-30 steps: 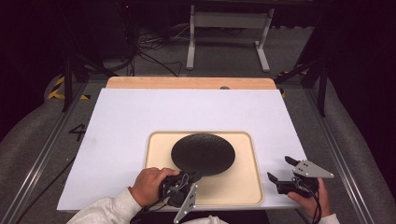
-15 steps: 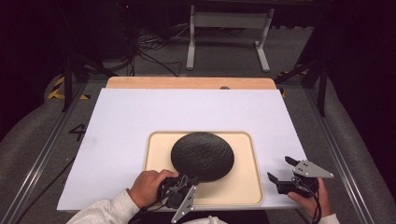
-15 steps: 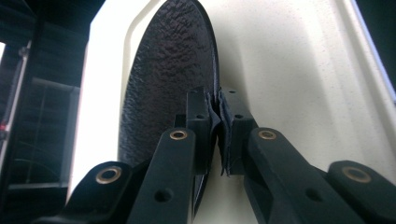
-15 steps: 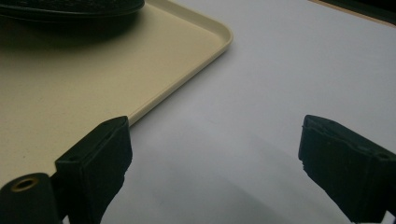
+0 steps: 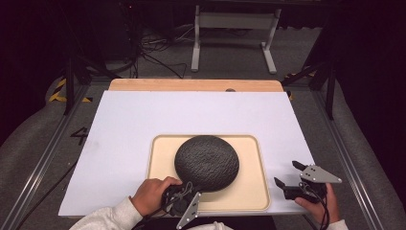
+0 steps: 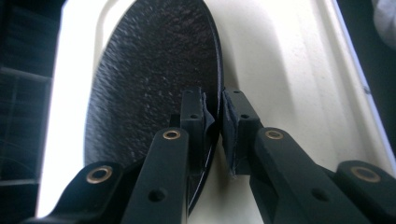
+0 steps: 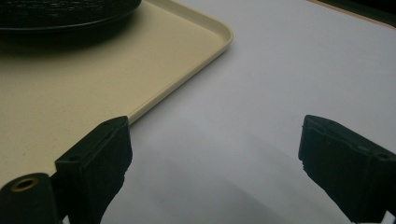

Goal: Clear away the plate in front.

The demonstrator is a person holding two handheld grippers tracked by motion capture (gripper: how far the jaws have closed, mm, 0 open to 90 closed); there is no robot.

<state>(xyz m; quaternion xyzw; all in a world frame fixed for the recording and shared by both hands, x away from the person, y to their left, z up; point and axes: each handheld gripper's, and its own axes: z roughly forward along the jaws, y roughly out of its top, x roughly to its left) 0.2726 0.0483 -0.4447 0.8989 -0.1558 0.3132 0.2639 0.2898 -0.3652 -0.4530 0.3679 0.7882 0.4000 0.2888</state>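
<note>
Dark room, grey floor, metal stand behind the white worktop [image 5: 143, 124]. Beige tray [image 5: 251, 187] at the worktop's near edge. Black plate [image 5: 207, 163] on the tray, tilted, textured underside up; round, no long axis. Left hand-held gripper [image 5: 191, 189] at the tray's near side; left gripper view shows its pads [image 6: 232, 122] astride the plate rim, jaws just eased apart, tiny gap. Right hand-held gripper [image 5: 287, 175] spread, right of the tray, holding nothing.
</note>
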